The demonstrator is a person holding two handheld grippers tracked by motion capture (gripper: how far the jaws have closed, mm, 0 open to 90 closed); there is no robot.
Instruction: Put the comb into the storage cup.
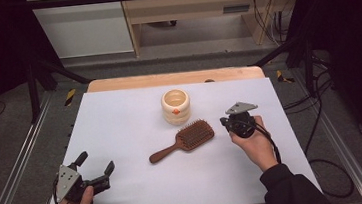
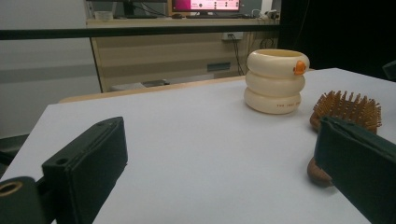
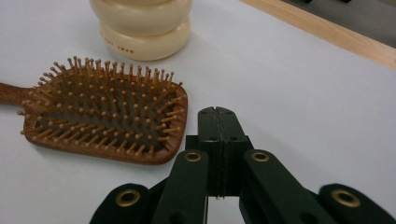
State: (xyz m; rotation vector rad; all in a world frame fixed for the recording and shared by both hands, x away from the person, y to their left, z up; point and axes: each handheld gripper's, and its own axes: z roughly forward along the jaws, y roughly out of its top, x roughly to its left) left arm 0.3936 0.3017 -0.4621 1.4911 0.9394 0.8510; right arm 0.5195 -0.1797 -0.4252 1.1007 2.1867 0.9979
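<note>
A wooden paddle hairbrush (image 1: pixel 192 135) lies bristles up in the middle of the white table cover, handle toward the lower left. Just behind it stands a cream ringed cup (image 1: pixel 176 106) with an orange mark. My right gripper (image 1: pixel 224 122) hovers just right of the brush head, jaws shut with nothing between them; in the right gripper view its joined tips (image 3: pixel 218 114) sit beside the brush (image 3: pixel 107 112), below the cup (image 3: pixel 140 25). My left gripper (image 1: pixel 96 162) rests near the front left corner, jaws open and empty. The left gripper view shows the cup (image 2: pixel 275 80) and brush (image 2: pixel 348 109) ahead.
The white cover (image 1: pixel 122 138) spreads over a wooden table whose far edge (image 1: pixel 174 78) shows bare. Beyond it stand a light wood shelf unit (image 1: pixel 190 5) and black frame bars. Cables (image 1: pixel 316 119) hang off the right side.
</note>
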